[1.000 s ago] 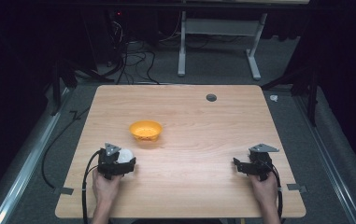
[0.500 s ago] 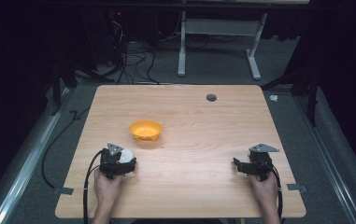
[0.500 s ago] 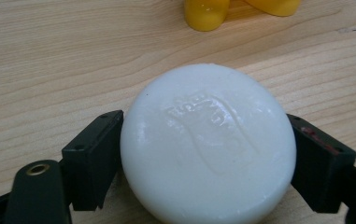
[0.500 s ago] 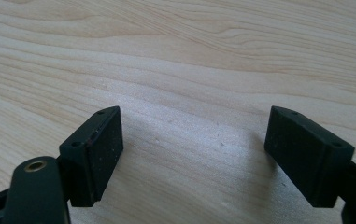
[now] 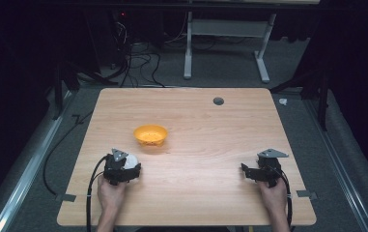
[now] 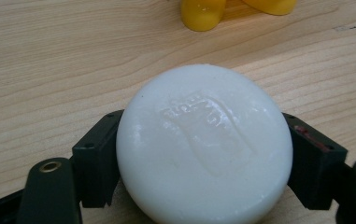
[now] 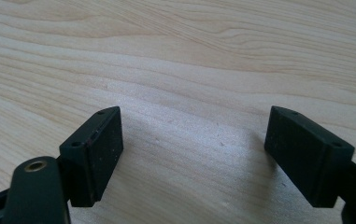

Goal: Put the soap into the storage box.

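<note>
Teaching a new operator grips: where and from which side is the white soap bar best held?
Across its rounded edge, as the left gripper has it: one jaw on each side of the white soap bar, coming in low from the person's side. The embossed flat face stays up and uncovered.

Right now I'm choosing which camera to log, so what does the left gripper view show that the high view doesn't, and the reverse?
Left gripper view alone: the embossed mark on the white soap bar, and both jaws pressed against its sides.

High view alone: the whole table, the right gripper with the person's hand behind it, the grey hole near the table's far edge, and the floor cables.

Both: the soap held in the left gripper, the orange bowl beyond it, and the wood tabletop.
</note>
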A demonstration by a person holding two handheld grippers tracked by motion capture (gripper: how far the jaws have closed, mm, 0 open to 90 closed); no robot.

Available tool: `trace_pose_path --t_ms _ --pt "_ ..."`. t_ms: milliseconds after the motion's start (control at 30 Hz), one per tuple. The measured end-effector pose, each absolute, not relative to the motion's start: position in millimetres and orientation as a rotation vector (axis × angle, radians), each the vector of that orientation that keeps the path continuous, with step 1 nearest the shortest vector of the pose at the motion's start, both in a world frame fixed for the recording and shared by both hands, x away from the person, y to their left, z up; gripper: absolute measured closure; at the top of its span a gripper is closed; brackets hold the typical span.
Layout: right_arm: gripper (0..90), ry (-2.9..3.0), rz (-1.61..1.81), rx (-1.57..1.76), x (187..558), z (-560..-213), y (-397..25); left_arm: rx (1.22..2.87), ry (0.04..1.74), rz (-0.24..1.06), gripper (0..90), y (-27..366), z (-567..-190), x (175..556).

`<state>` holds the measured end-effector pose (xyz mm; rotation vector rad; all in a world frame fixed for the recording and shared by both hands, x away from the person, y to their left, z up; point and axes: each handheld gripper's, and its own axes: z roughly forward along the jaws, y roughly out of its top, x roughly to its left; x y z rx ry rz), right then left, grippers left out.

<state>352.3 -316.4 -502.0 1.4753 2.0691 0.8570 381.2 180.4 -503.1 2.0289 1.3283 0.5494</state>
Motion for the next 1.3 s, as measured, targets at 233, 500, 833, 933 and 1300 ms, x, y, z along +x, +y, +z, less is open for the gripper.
trace_pose_path --t_ms 233,500,833,933,1300 --pt "20.4 2.069 0.857 1.475 352.3 -502.0 -316.4 2.036 1.321 0.544 24.6 182.1 -502.6 381.3" --pt "20.4 2.069 0.855 1.474 352.3 -502.0 -316.2 2.021 1.320 0.544 24.6 185.2 -498.4 379.4" --pt "20.3 2.069 0.855 1.473 352.3 -502.0 -316.2 2.008 1.307 0.512 24.6 185.9 -493.4 376.2" --pt "20.3 2.070 0.854 1.473 352.3 -502.0 -316.2 2.017 1.303 0.512 24.6 185.3 -491.5 375.5" --pt "20.3 2.069 0.854 1.475 352.2 -502.0 -316.1 2.030 1.273 0.491 24.6 181.1 -484.3 374.5"
